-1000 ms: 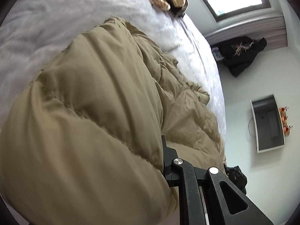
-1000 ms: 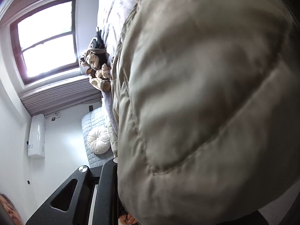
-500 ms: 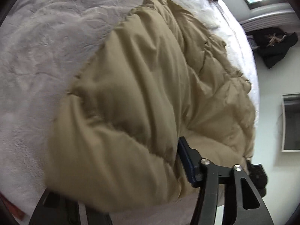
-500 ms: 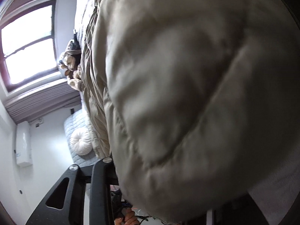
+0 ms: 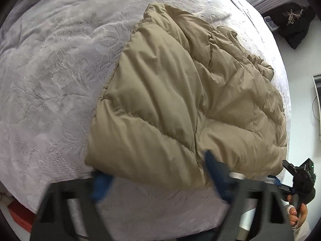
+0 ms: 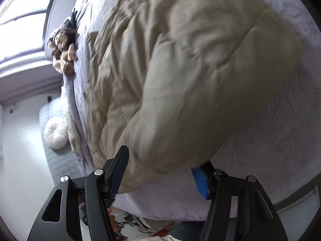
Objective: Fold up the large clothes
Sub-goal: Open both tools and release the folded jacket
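A tan quilted puffer jacket lies folded on the bed, its near hem toward me. My left gripper hovers at that hem with its jaws opening wide. Its blue pads stand apart from the fabric, and only the hem's edge reaches in between them. In the right wrist view the jacket bulges just ahead of my right gripper. Its jaws are opening too, and a puffy corner of the jacket sits between the fingers without being pinched. A hand holding the right gripper shows at the lower right.
A pale lilac embossed bedspread covers the bed. A plush toy lies near the window. A round white cushion rests on a grey quilted seat beside the bed. Dark clothing hangs on the far wall.
Both grippers have opened and let go of the jacket. It has dropped flat onto the bed, and both grippers have drawn back from it toward the near edge.
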The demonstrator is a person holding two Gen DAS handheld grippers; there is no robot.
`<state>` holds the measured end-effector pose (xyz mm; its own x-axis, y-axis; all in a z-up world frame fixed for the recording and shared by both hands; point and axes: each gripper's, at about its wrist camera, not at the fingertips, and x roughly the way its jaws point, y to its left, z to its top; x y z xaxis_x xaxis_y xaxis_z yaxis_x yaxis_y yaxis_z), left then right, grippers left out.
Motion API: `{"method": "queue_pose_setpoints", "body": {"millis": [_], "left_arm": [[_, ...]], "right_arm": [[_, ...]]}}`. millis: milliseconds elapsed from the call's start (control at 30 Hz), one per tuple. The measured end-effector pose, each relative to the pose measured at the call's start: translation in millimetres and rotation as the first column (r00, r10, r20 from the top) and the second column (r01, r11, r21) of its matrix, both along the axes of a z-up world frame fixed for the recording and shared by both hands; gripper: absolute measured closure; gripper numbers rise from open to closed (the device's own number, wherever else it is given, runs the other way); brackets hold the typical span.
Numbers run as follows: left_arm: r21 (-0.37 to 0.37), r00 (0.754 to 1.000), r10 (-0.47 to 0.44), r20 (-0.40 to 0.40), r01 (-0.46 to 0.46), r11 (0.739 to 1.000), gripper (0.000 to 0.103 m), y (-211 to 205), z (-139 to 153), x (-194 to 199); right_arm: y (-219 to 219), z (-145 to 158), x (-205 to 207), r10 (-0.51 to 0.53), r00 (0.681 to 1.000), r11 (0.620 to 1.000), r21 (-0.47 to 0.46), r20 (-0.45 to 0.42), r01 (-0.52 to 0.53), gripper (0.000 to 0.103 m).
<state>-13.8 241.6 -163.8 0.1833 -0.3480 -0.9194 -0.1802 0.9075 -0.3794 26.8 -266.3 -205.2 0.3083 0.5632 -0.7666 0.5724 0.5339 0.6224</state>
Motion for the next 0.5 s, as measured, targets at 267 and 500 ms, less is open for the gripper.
{"method": "queue_pose_setpoints", "body": {"millis": [267,500], "left_arm": [[0.094,0.999,-0.017,0.030,0.015,0.995,0.009,11.3,20.5,3.2],[0.135,0.997,-0.011,0.078,0.000,0.991,0.000,24.0,38.4,15.4]], "right_arm": [[18.5,27.5,-15.2,0.143,0.989,0.989,-0.051,0.024,-0.142,0.035],[57.2,55.5,-40.4,0.352,0.933,0.927,-0.168,0.079,-0.335,0.018]]}}
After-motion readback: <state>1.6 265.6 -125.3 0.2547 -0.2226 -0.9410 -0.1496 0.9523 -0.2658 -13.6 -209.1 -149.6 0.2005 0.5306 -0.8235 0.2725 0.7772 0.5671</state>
